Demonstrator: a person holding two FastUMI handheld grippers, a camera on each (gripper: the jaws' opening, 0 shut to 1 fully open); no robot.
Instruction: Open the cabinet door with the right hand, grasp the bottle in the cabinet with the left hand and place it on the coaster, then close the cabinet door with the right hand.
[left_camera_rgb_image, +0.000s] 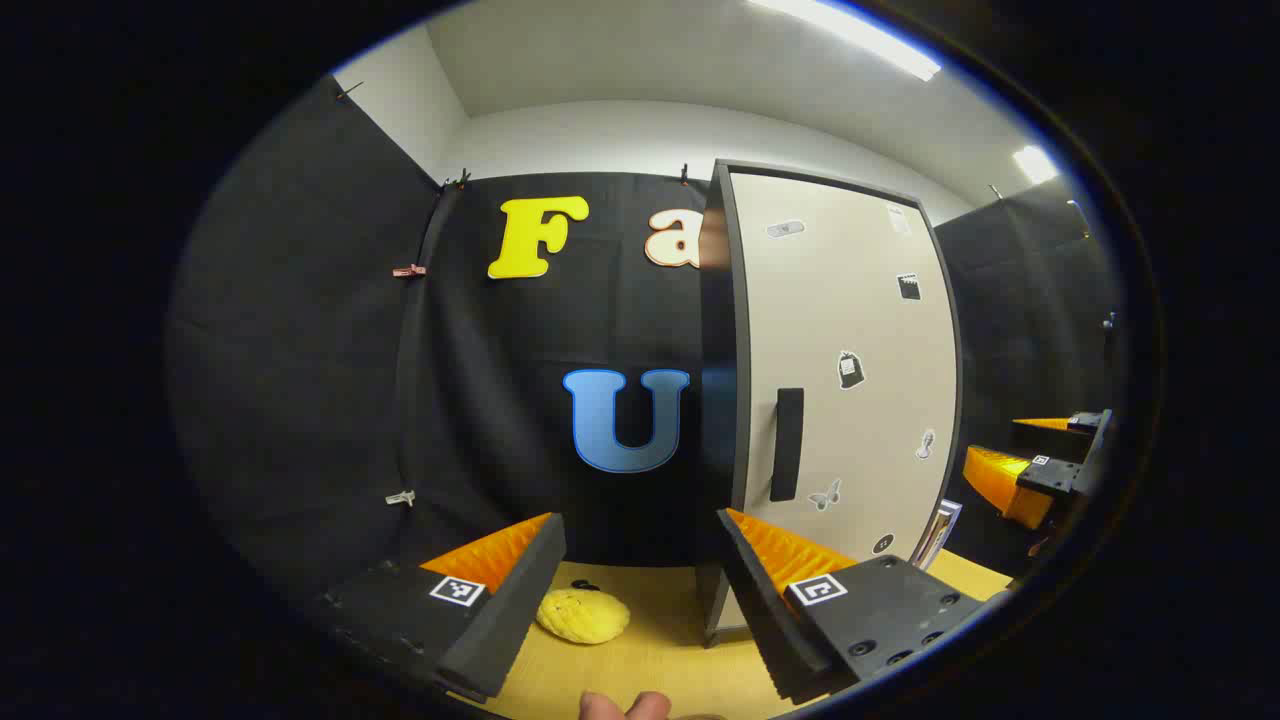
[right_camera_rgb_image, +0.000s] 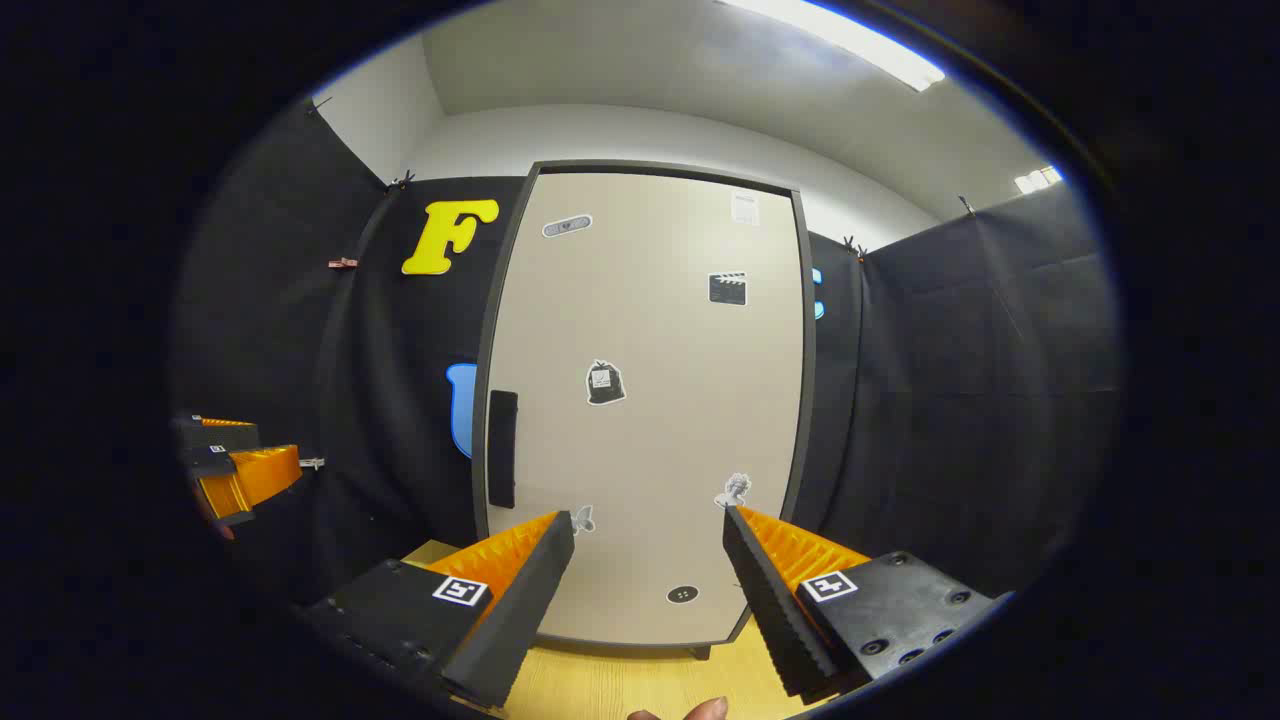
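The cabinet stands on the wooden table with its beige door (right_camera_rgb_image: 650, 400) shut, so its inside is hidden. A black vertical handle (right_camera_rgb_image: 502, 448) sits near the door's left edge. My right gripper (right_camera_rgb_image: 648, 520) is open in front of the door's lower part, apart from it and right of the handle. In the left gripper view the cabinet door (left_camera_rgb_image: 850, 330) is on the right, with its handle (left_camera_rgb_image: 787, 445). My left gripper (left_camera_rgb_image: 637, 525) is open and holds nothing. Below it, a yellow round coaster (left_camera_rgb_image: 583, 613) lies on the table (left_camera_rgb_image: 660, 650), left of the cabinet.
Black cloth walls close the booth behind and on both sides. The right gripper (left_camera_rgb_image: 1040, 470) shows at the far right of the left gripper view, and the left gripper (right_camera_rgb_image: 235, 465) at the far left of the right gripper view. Several small stickers dot the door.
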